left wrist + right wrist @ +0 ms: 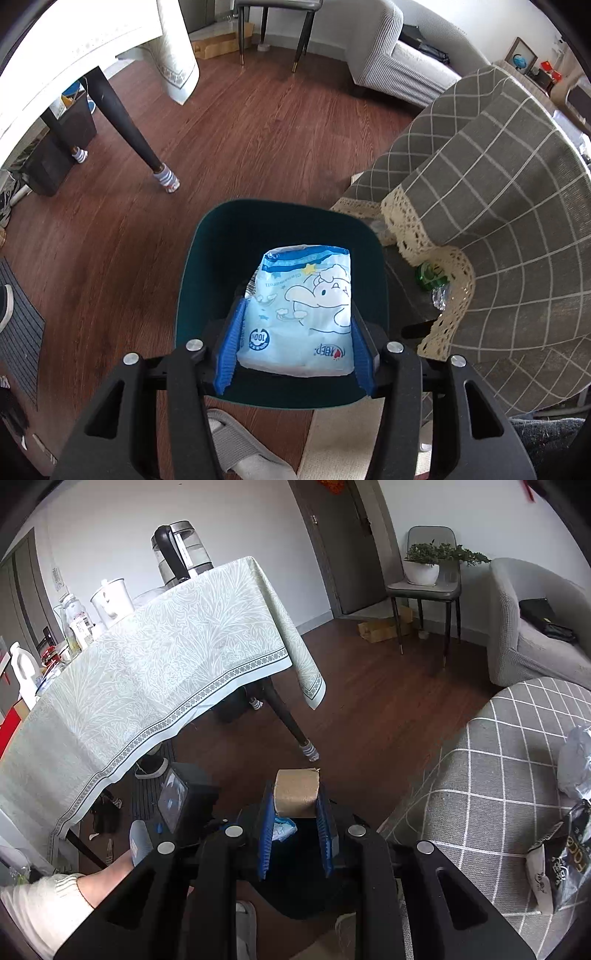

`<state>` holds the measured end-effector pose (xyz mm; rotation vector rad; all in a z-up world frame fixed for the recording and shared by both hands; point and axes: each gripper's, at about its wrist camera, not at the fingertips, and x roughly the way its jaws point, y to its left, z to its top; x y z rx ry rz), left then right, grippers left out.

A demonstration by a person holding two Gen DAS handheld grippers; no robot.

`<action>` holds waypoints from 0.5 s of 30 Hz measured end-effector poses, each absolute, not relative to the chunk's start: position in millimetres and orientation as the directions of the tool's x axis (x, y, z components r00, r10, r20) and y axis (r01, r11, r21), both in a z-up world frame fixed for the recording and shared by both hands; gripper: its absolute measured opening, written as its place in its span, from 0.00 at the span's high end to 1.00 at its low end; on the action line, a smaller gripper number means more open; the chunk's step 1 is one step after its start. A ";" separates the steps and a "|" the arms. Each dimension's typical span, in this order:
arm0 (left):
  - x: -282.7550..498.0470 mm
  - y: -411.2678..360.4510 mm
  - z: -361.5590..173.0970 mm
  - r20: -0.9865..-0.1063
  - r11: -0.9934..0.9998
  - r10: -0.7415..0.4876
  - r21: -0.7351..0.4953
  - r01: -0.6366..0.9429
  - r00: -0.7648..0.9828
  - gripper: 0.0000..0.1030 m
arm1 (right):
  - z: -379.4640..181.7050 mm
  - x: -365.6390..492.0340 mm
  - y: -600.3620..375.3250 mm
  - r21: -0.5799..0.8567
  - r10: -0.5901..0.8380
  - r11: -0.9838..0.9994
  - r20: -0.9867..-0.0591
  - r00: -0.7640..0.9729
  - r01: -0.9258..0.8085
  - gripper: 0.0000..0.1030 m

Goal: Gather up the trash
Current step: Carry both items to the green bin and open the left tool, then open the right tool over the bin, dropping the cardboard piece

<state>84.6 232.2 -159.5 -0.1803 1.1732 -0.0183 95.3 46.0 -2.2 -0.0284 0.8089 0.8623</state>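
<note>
My left gripper [295,314] is shut on a light blue tissue pack [303,314] printed with a cartoon, and holds it directly over the opening of a dark green trash bin [192,258] on the floor. My right gripper [295,794] is shut on a brown cardboard tube [297,792], held above the dark bin [295,893]. A corner of the blue tissue pack [284,829] shows below the tube. The left gripper body [184,801] and the hand holding it show at the lower left of the right wrist view.
A low table with a grey checked cloth [498,221] stands right of the bin; a green bottle [430,275] lies under its lace edge. On top are wrappers and a dark snack bag [565,864]. A dining table with a pale cloth [166,657], its leg [122,122], chair and sofa [399,62] surround wood floor.
</note>
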 end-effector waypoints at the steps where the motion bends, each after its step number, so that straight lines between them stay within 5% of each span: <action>1: 83.9 233.0 -166.1 -0.925 0.987 -0.101 -0.139 -0.077 0.367 0.47 | -4.0 95.9 49.9 0.286 0.663 0.669 -0.648 0.376 -0.686 0.79; 15: 75.9 253.9 -211.9 -0.943 0.987 -0.117 -0.144 -0.066 0.311 0.32 | -51.8 111.3 101.1 0.268 0.597 0.693 -0.735 0.323 -0.670 0.79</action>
